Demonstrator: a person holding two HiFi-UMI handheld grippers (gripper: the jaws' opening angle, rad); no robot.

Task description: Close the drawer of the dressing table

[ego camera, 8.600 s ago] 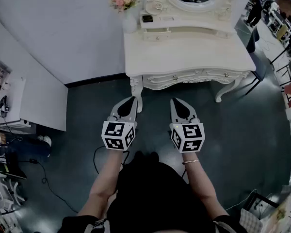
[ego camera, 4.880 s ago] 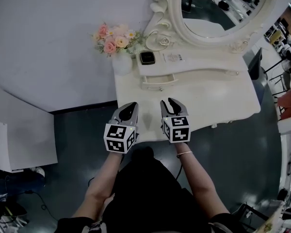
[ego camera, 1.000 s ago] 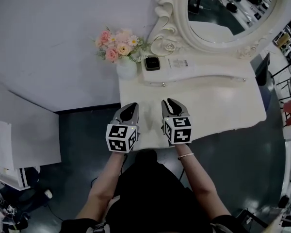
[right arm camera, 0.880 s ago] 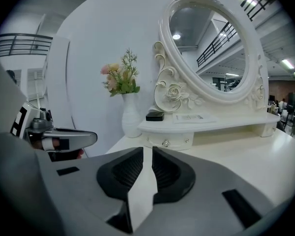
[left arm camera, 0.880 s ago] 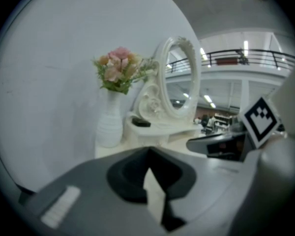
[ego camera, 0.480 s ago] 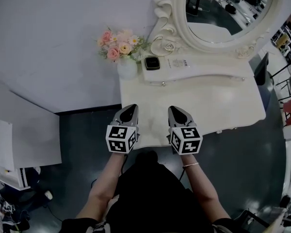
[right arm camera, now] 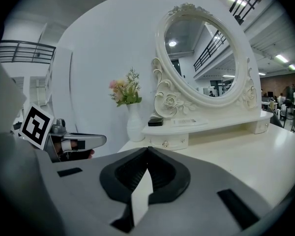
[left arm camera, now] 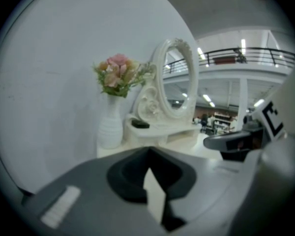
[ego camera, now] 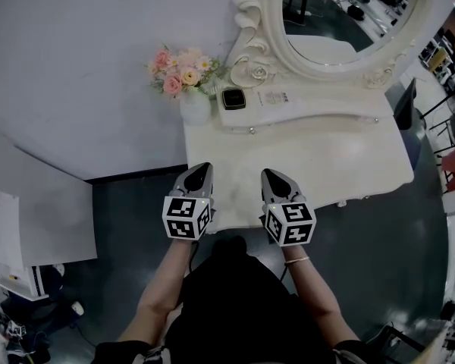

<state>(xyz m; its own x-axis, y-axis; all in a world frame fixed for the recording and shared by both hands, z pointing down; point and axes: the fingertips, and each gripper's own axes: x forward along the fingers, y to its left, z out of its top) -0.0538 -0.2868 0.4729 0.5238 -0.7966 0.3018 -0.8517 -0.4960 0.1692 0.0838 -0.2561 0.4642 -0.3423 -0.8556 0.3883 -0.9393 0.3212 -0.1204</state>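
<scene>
The white dressing table (ego camera: pixel 341 165) has a small drawer (ego camera: pixel 250 125) under its raised shelf. The drawer sits flush with the shelf front, its knob showing, and it appears again in the right gripper view (right arm camera: pixel 169 142). My left gripper (ego camera: pixel 199 174) hovers over the table's front left corner, shut and empty (left arm camera: pixel 148 149). My right gripper (ego camera: pixel 271 179) hangs over the front edge beside it. Its jaws have just been closing with nothing between them, and they now meet (right arm camera: pixel 148 149). Both grippers are well short of the drawer.
A white vase of pink flowers (ego camera: pixel 196 105) stands at the table's back left, and a small black box (ego camera: pixel 232 98) lies on the shelf. The oval mirror (ego camera: pixel 341 14) rises behind. A dark chair (ego camera: pixel 406 101) is at the right and a white cabinet (ego camera: pixel 38 226) at the left.
The drawer stood pulled out several seconds ago and is now pushed in. Over the last second my right gripper drew back toward the front edge and its jaws closed. The left gripper stayed put.
</scene>
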